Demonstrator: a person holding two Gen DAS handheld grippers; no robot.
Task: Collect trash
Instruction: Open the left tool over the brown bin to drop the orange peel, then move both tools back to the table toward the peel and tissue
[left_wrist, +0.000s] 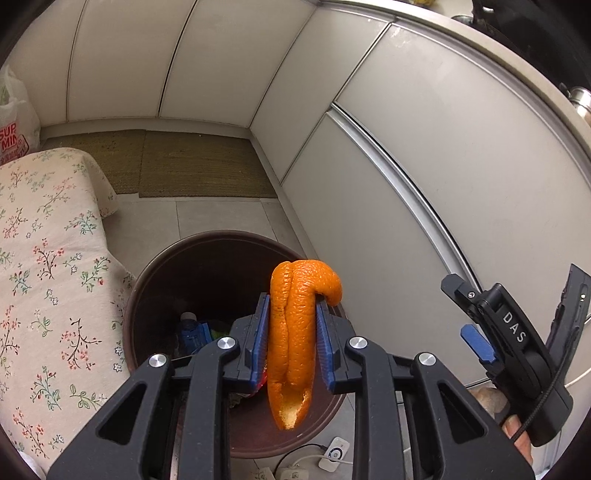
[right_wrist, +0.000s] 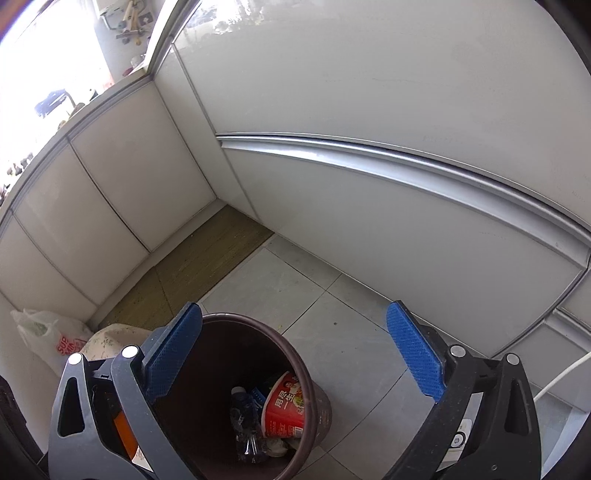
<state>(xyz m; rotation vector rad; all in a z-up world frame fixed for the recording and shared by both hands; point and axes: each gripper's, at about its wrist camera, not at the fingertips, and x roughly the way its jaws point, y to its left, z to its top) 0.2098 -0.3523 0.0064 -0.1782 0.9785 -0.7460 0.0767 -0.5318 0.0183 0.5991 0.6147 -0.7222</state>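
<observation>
White cabinet fronts line the corner of the room, with a woven mat on the tiled floor at their foot and a floral cloth draped to one side. A round brown bin stands on the tiles, holding a red instant-noodle cup and a crushed clear bottle; something pale lies under the cup, too dim to name. The left claw is clamped on a long strip of orange peel, which stands upright between the blue pads directly above the bin's opening. The right claw hangs over the bin with its jaws spread wide, gripping nothing.
</observation>
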